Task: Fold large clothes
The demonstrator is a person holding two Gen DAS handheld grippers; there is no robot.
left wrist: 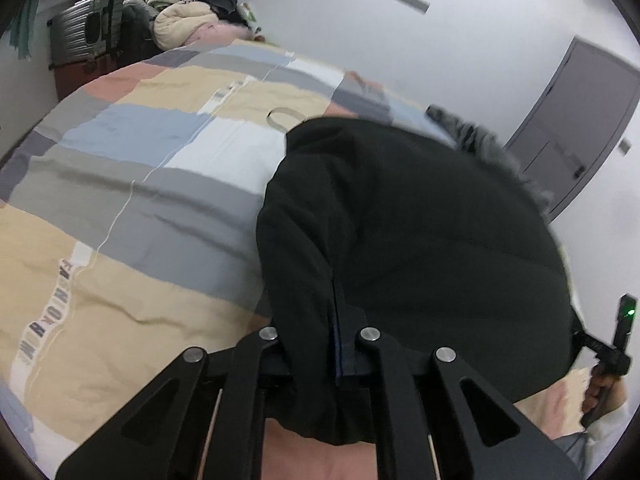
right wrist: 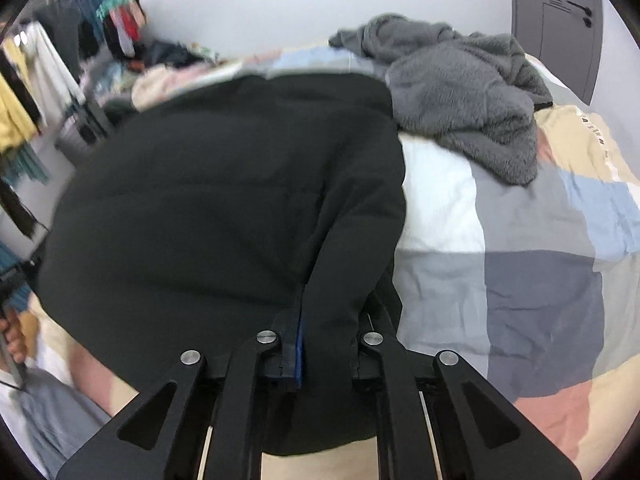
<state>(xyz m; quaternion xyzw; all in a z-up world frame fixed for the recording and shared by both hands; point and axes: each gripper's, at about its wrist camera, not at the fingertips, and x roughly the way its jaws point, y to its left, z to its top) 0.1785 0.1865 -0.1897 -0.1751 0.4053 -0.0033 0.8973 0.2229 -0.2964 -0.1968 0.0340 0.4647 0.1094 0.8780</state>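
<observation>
Through the left wrist view, the left gripper [left wrist: 334, 354] is pinching the near hem of a black padded jacket [left wrist: 408, 240], its jaws pressed together on a fold of the fabric, so that the coat's near edge is gathered up at the jaws while the rest is spreading out over a patchwork duvet [left wrist: 132, 184] on the bed. At the right edge of this view a hand [left wrist: 600, 390] is gripping the other tool, placed at the opposite side of the same hem, likely so the wide garment can be handled evenly from both corners. A silver suitcase [left wrist: 80, 32] and a heap of clothes are sitting beyond the bed. Through the right wrist view, the right gripper [right wrist: 316, 354] is likewise clamping the jacket's [right wrist: 224, 208] near edge, dark cloth bunching between its closed jaws. The jacket is lying across the middle of the duvet [right wrist: 520, 264], its far right corner reaching a crumpled grey fleece garment [right wrist: 460, 96]. Clothes on a hanging rail [right wrist: 36, 80] are showing at left. Both grips appear set for carrying the hem toward the collar.
</observation>
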